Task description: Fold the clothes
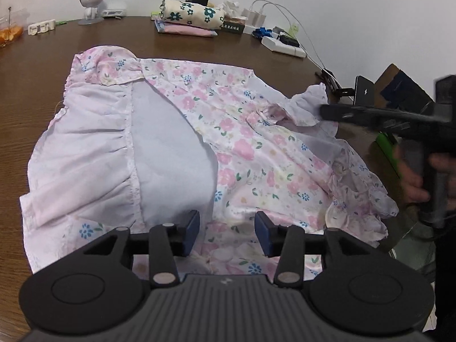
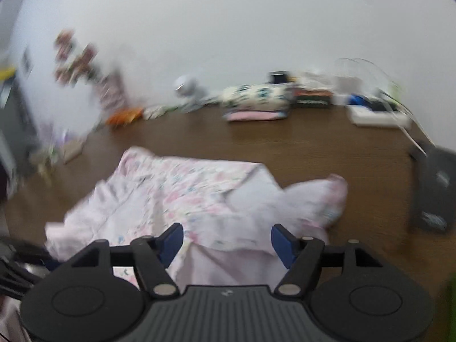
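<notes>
Both tongs, left gripper (image 1: 227,233) and right gripper (image 2: 227,245), hang released above the floral garment (image 1: 216,142); pinch one near hem layer, fold far evenly.

The left gripper (image 1: 227,233) hovers, jaws apart, over the floral garment (image 1: 182,148) (partly folded) on the table (image 1: 199,45).

Soft even light, faint shadows; left view sharp, right view motion-blurred; fisheye bending, dark corners.
</notes>
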`<state>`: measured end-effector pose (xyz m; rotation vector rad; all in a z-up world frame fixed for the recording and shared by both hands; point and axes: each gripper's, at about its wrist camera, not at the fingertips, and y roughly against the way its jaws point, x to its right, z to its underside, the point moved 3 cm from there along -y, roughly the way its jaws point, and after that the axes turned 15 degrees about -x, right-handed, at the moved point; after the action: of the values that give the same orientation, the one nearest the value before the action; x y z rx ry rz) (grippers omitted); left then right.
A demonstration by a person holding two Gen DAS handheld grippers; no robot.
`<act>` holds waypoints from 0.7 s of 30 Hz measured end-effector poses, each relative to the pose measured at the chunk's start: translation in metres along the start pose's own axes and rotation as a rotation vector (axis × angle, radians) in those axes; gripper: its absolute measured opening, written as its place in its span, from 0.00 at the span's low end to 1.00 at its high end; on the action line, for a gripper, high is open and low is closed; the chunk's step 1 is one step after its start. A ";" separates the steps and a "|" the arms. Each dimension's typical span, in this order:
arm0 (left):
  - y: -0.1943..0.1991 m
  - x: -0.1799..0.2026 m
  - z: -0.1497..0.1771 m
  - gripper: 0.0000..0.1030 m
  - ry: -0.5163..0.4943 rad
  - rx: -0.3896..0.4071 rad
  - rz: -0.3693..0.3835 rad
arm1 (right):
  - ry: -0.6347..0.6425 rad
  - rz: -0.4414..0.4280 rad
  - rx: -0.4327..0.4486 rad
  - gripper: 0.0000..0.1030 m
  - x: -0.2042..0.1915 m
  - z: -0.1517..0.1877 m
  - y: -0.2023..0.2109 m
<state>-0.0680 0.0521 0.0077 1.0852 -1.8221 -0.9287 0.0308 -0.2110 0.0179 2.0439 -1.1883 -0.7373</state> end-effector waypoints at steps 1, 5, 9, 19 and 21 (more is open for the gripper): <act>0.000 -0.001 0.001 0.29 0.012 0.007 -0.003 | 0.060 0.071 0.001 0.65 -0.009 -0.003 -0.010; 0.001 -0.007 0.003 0.22 0.057 0.034 0.002 | 0.209 0.216 -0.067 0.49 -0.029 -0.011 -0.044; 0.001 -0.008 0.005 0.22 0.064 0.052 0.007 | 0.097 0.184 -0.080 0.01 -0.014 -0.013 -0.033; 0.000 -0.009 0.005 0.23 0.056 0.050 0.019 | -0.173 0.392 0.078 0.07 0.072 0.041 0.087; 0.000 -0.009 0.005 0.23 0.063 0.050 0.023 | -0.108 0.346 0.091 0.36 0.060 0.046 0.087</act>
<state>-0.0693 0.0617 0.0035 1.1096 -1.8106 -0.8306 -0.0229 -0.3090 0.0471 1.8180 -1.6116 -0.6384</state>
